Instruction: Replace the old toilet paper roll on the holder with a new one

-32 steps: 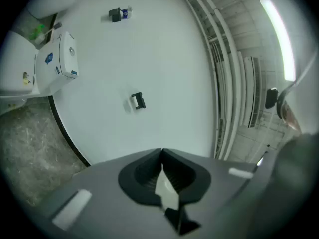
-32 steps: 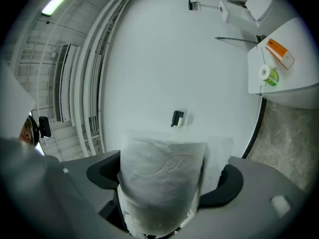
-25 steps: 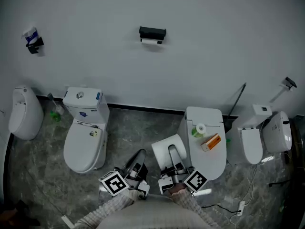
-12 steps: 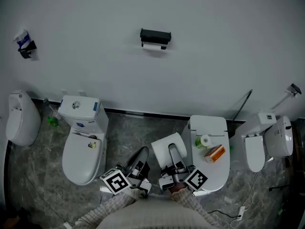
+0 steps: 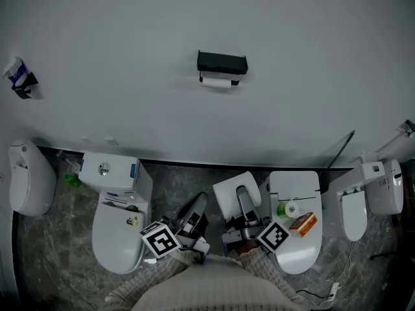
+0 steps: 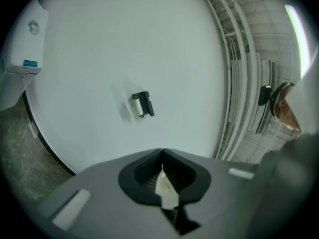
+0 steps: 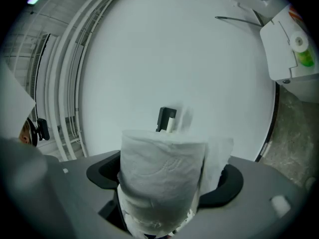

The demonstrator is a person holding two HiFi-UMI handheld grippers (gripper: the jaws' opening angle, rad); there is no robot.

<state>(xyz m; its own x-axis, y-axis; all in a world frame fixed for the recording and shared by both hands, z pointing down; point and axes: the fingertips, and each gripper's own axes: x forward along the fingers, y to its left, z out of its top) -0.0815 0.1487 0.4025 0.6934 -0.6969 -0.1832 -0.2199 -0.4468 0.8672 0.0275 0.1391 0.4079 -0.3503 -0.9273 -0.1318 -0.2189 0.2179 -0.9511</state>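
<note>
High on the pale wall hangs the black holder (image 5: 222, 63) with the thin old roll (image 5: 218, 81) under it. It shows small and far off in the left gripper view as the holder (image 6: 142, 104) and in the right gripper view as the holder (image 7: 166, 119). My right gripper (image 5: 243, 198) is shut on a full new white roll (image 5: 229, 195); that roll (image 7: 162, 173) fills the right gripper (image 7: 164, 161) view. My left gripper (image 5: 198, 204) is beside it, jaws together. The left gripper (image 6: 162, 154) pinches only a small scrap of paper (image 6: 166, 189).
A white toilet (image 5: 118, 220) stands at the left, with another white fixture (image 5: 28, 177) further left. The toilet lid (image 5: 295, 248) at the right carries a small roll (image 5: 292, 208) and an orange box (image 5: 303, 224). More fixtures (image 5: 379, 186) stand far right. A wall bracket (image 5: 19, 80) is upper left.
The wall and holder have come nearer and now sit lower and further right in the head view. The toilets slid outward. Both grippers keep their hold and their places side by side.
</note>
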